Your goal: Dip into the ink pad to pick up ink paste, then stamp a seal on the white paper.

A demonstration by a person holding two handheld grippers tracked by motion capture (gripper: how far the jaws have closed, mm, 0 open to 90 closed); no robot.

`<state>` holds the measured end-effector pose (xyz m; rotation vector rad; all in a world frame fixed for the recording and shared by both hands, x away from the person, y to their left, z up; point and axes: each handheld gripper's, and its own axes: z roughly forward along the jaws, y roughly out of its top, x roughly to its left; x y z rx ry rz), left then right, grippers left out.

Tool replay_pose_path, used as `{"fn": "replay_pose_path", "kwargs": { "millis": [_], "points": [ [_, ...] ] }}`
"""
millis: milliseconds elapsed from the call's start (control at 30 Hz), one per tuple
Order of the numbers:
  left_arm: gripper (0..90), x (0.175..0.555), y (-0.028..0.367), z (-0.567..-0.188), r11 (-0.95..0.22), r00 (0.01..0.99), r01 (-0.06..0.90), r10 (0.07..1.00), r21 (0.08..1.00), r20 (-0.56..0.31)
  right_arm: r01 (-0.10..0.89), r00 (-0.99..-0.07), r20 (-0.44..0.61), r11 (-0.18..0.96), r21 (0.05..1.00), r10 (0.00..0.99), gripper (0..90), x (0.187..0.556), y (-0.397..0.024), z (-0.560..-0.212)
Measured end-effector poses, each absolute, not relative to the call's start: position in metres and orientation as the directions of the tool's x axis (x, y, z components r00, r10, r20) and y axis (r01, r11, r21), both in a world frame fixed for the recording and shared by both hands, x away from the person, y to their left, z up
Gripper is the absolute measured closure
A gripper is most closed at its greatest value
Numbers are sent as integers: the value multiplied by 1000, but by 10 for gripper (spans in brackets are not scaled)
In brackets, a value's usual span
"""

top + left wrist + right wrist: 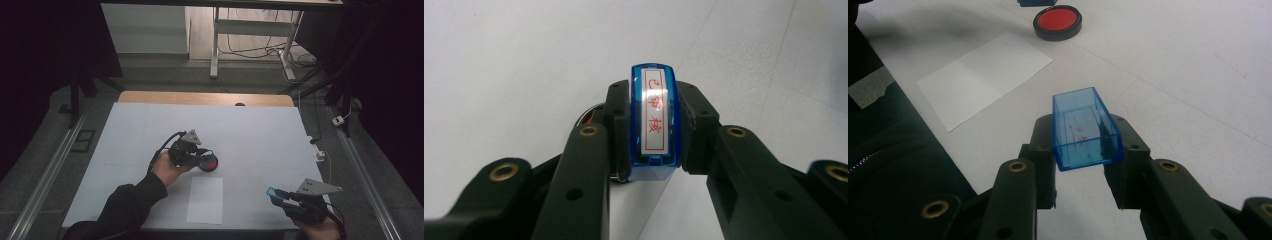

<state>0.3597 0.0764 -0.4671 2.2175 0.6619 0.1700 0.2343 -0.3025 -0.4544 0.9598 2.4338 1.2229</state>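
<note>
The stamp [653, 122] carries a white label strip on its top face, printed with three red Chinese characters in a single column running from 12 o'clock to 6 o'clock: 已审核. The label is framed by the blue body of the stamp. The cap [1085, 130] shows faint red marks on its inner floor; these cannot be read. In the high view all markings are too small to read.
</note>
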Motion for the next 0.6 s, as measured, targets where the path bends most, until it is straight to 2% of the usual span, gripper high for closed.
{"fn": "replay_pose_path", "kwargs": {
  "millis": [600],
  "points": [
    [702, 340, 79, -456, -542, 872, 385, 479, 747, -102, 443, -754, 65, 433, 785, 654, 687, 234, -302, -454]
  ]
}}
